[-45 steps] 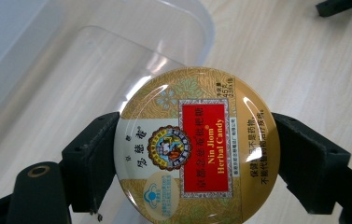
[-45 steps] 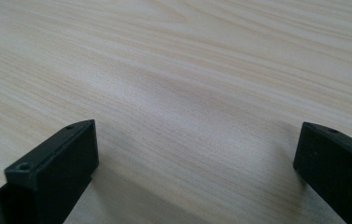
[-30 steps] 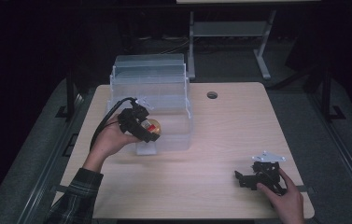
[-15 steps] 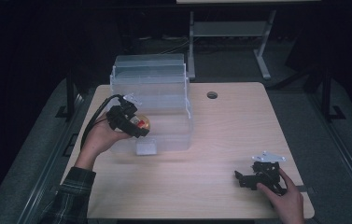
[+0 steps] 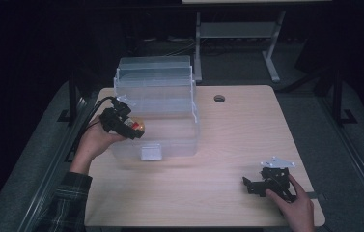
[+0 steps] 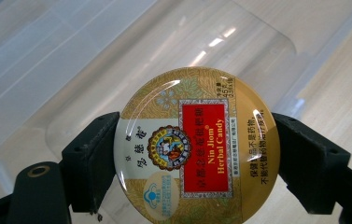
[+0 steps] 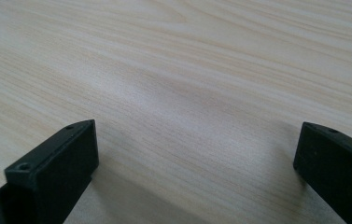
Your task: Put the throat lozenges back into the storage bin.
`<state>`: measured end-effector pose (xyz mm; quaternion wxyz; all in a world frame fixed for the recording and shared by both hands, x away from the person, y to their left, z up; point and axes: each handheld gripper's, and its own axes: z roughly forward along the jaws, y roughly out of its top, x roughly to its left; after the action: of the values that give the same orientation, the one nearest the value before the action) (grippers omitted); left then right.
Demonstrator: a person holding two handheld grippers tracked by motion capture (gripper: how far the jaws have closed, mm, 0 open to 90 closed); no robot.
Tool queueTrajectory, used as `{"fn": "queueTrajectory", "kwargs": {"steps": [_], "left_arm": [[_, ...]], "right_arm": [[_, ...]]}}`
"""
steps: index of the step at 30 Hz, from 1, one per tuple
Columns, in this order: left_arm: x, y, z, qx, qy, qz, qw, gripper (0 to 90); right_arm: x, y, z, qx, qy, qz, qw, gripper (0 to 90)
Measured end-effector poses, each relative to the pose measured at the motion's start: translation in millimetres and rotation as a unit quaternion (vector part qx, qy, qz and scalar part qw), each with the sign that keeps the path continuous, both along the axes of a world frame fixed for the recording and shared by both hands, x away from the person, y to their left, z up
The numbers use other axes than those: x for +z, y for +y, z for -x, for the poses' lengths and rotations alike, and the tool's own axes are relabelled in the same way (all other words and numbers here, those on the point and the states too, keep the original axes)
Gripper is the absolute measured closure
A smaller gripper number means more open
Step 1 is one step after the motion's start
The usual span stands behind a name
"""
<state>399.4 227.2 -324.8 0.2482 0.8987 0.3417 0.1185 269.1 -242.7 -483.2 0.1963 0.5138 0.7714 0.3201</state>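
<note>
A round gold candy tin (image 6: 197, 149) with a red label sits clamped between the two black jaws of my left gripper (image 6: 194, 161). From above, that left gripper (image 5: 130, 126) and the tin (image 5: 137, 126) hang over the left side of a clear plastic drawer unit (image 5: 158, 104), whose bottom drawer (image 5: 162, 140) is pulled out toward me. My right gripper (image 5: 257, 186) rests low at the table's front right, jaws spread wide over bare wood (image 7: 187, 93), nothing between them.
The light wood table (image 5: 247, 130) has a round cable hole (image 5: 219, 98) behind its middle. A metal stand (image 5: 237, 34) rises beyond the far edge. Dark floor surrounds the table.
My left gripper has carried the tin up and leftward, away from the drawer's front and toward its left side. The right gripper has stayed put.
</note>
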Motion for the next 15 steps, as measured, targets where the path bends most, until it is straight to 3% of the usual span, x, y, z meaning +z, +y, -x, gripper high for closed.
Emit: {"fn": "queueTrajectory", "kwargs": {"steps": [15], "left_arm": [[-1.5,25.9,-6.3,0.039,-0.003,-0.009,0.9992,19.7]], "right_arm": [[0.0,0.0,0.0,0.000,0.000,0.000,1.0000,0.0]]}}
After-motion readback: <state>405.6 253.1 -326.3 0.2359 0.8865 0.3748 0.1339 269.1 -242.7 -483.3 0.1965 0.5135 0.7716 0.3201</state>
